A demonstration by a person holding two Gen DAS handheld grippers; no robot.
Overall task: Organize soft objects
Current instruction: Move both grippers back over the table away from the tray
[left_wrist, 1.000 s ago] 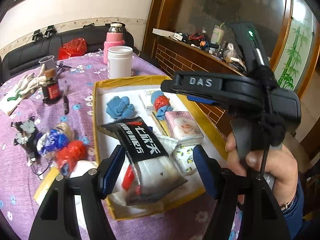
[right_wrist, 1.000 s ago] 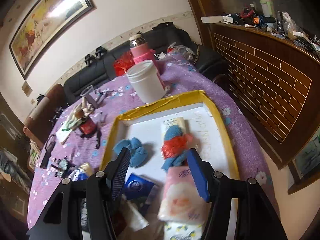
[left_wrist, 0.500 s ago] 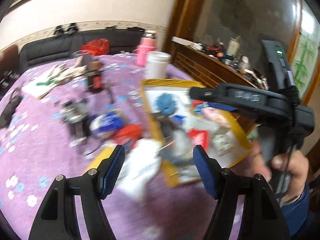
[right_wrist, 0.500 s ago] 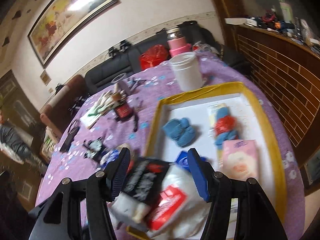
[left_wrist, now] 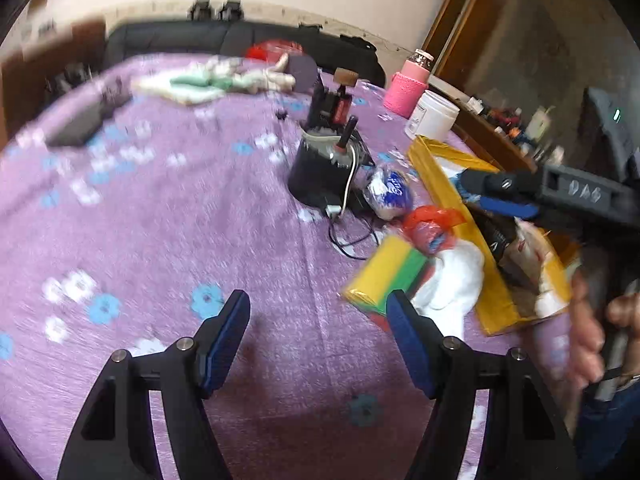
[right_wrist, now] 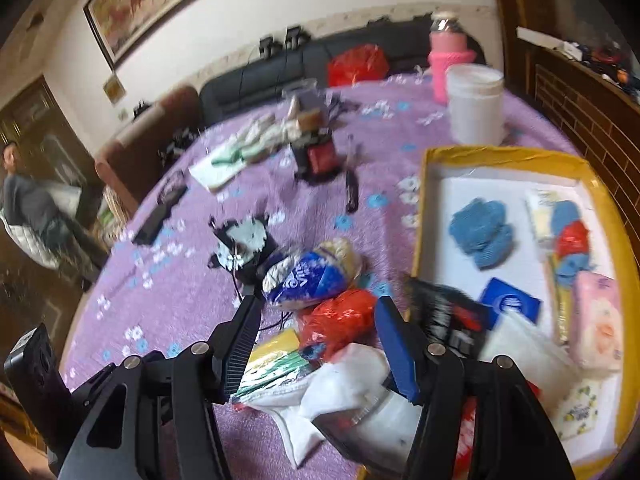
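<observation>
My left gripper (left_wrist: 316, 320) is open over bare purple tablecloth, nothing between its fingers. To its right lie a yellow-green pack (left_wrist: 384, 272), a white cloth (left_wrist: 452, 280) and a red bag (left_wrist: 428, 228), beside the yellow-rimmed tray (left_wrist: 440, 184). My right gripper (right_wrist: 318, 340) is open above that same pile: the red bag (right_wrist: 340, 320), yellow-green pack (right_wrist: 276, 354) and white cloth (right_wrist: 344, 376). A blue-white bag (right_wrist: 308, 276) lies just beyond. The tray (right_wrist: 500, 154) holds a blue knit bundle (right_wrist: 482, 232), a pink tissue pack (right_wrist: 598, 320) and a black packet (right_wrist: 444, 312).
A black motor with wires (left_wrist: 324, 172) stands mid-table. A white jar (right_wrist: 474, 104) and a pink bottle (right_wrist: 450, 60) stand at the back, by a dark bottle (right_wrist: 316, 156) and gloves (right_wrist: 256, 136). A person sits far left (right_wrist: 28, 200). A brick cabinet (right_wrist: 592, 112) borders the right.
Both grippers have swung left away from the tray. The left one was over the black packet and is now over bare cloth. The right one now hangs over the pile beside the tray.
</observation>
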